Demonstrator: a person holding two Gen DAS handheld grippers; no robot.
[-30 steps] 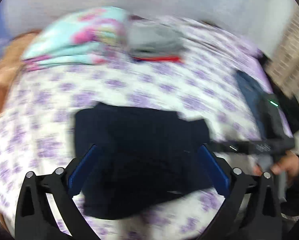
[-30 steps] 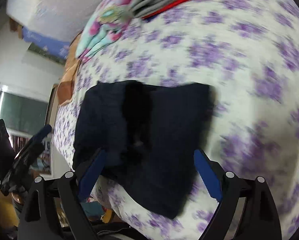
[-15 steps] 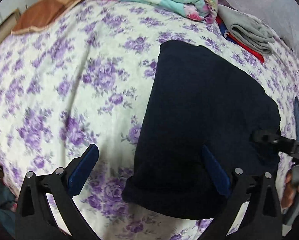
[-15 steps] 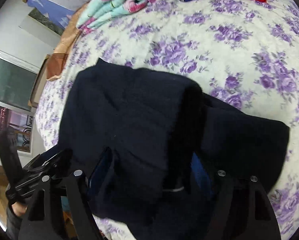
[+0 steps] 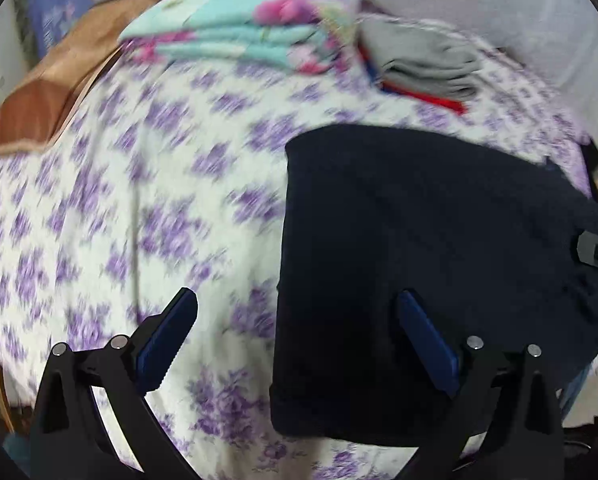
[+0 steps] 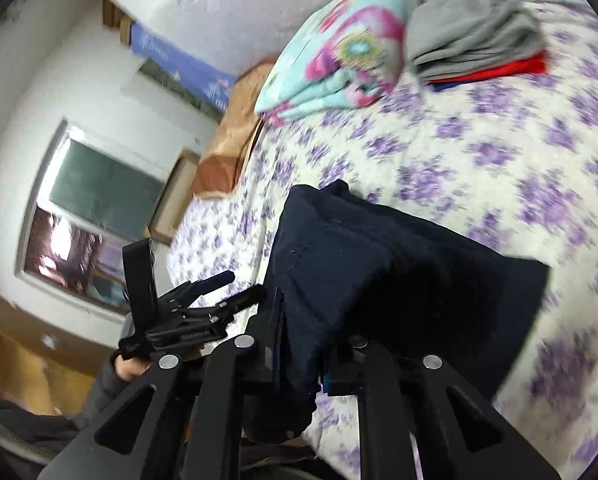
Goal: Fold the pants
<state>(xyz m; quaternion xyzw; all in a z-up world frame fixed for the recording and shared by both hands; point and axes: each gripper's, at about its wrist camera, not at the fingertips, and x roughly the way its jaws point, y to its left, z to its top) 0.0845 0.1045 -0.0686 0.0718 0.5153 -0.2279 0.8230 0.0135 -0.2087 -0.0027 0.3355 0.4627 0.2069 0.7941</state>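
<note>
The dark navy pants (image 5: 427, 264), folded into a thick block, lie on the bed (image 5: 147, 208) with its purple-flowered sheet. The right hand-held gripper (image 6: 299, 356) is closing on a bunched corner of the pants, its pads pinching the fabric and lifting that edge. The left hand-held gripper (image 5: 299, 344) hangs spread wide above the pants' near edge, one finger over the cloth, the other over bare sheet. Beyond both lie a folded floral blanket (image 5: 239, 28) and a grey-and-red clothes stack (image 5: 423, 68).

Floral bed (image 5: 147, 184), dark pants (image 5: 419, 240), folded quilt (image 5: 251, 28)
</note>
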